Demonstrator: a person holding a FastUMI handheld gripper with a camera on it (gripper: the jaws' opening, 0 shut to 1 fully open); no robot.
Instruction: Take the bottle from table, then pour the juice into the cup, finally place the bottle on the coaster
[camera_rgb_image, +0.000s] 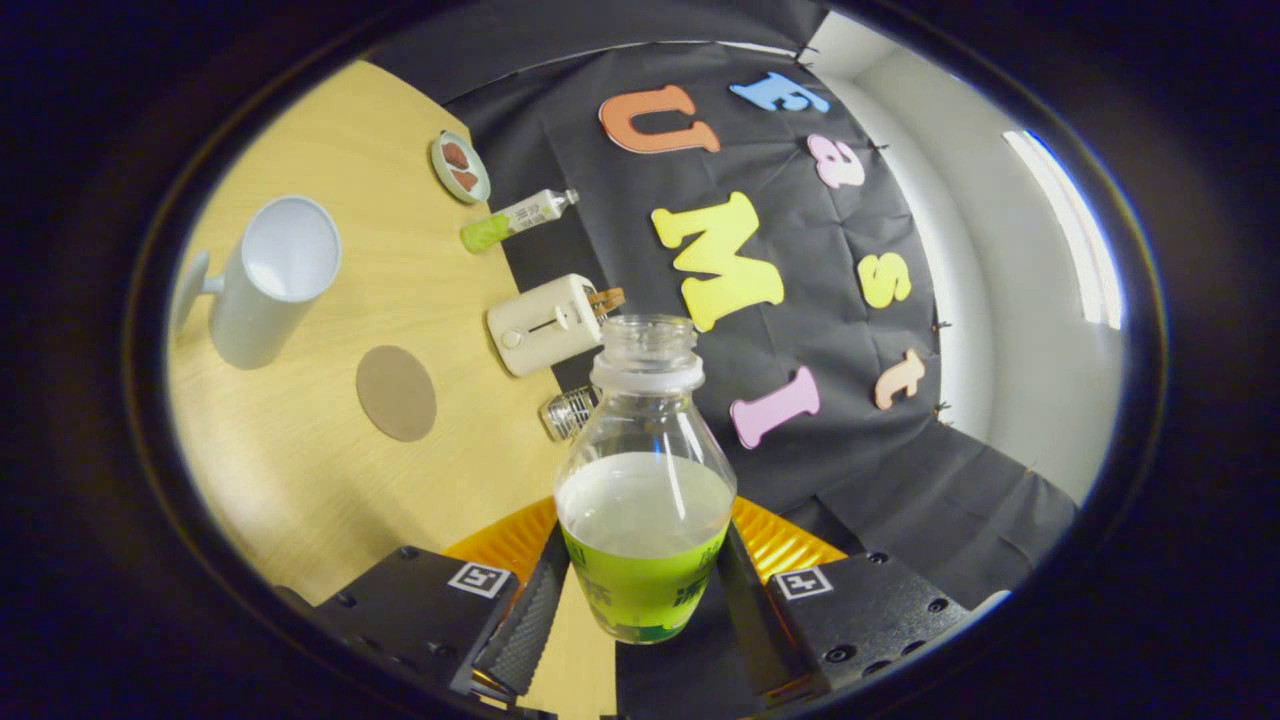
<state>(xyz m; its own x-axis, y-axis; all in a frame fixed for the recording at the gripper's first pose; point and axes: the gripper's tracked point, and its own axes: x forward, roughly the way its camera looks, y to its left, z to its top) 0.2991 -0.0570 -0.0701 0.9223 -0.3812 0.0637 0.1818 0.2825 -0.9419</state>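
My gripper (640, 600) is shut on an uncapped clear bottle (645, 470), both fingers pressing its green-labelled lower body. The bottle holds pale juice up to about its shoulder, and its open neck points away from me. The whole view is rolled, so the wooden table (300, 480) stands tilted to the left of the bottle. A white cup (270, 280) with a handle stands on the table well left of the bottle, its mouth showing an empty white inside. A round brown coaster (396, 392) lies flat on the table between the cup and the bottle.
A cream toaster (545, 322) sits at the table's far edge just beyond the bottle's neck, a clear glass (570, 412) beside it. A second small bottle with green liquid (515, 220) and a small plate with food (460, 167) stand farther along that edge.
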